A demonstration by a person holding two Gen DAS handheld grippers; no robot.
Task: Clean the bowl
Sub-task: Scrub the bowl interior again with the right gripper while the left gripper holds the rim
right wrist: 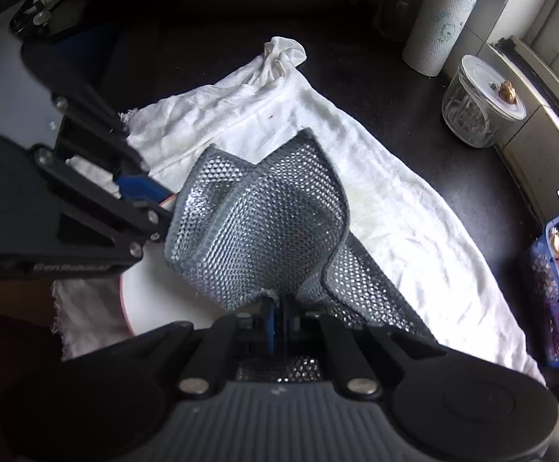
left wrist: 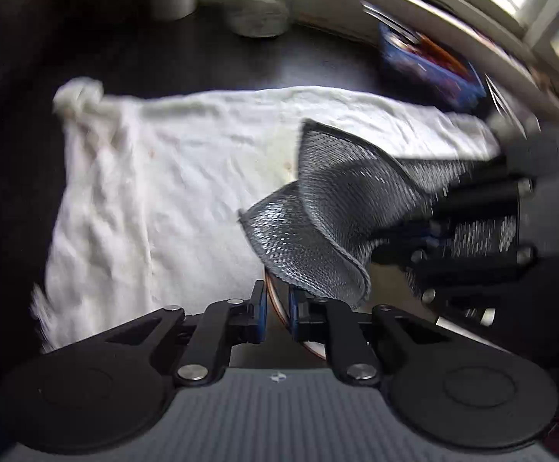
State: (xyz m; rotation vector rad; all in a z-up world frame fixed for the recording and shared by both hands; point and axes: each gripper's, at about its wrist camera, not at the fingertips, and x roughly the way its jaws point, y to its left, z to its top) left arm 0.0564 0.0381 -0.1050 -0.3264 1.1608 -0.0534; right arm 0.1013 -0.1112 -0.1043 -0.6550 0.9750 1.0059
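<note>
A white bowl with a red-brown rim (right wrist: pixel 156 300) sits on a white cloth (right wrist: pixel 394 231); only part of it shows, under the grippers. My left gripper (left wrist: pixel 278 308) is shut on the bowl's rim (left wrist: pixel 275 304); it also shows at the left of the right wrist view (right wrist: pixel 156 196). My right gripper (right wrist: pixel 278 323) is shut on a grey silvery mesh scouring cloth (right wrist: pixel 264 227), which hangs folded over the bowl. The mesh cloth (left wrist: pixel 333 211) and right gripper (left wrist: pixel 433 231) also show in the left wrist view.
The white cloth (left wrist: pixel 156 192) lies spread on a dark counter (right wrist: pixel 375 77). A glass jar with a lid (right wrist: pixel 479 104) and a paper towel roll (right wrist: pixel 441 23) stand at the back. A blue basket (right wrist: pixel 556 300) sits by the windowsill on the right.
</note>
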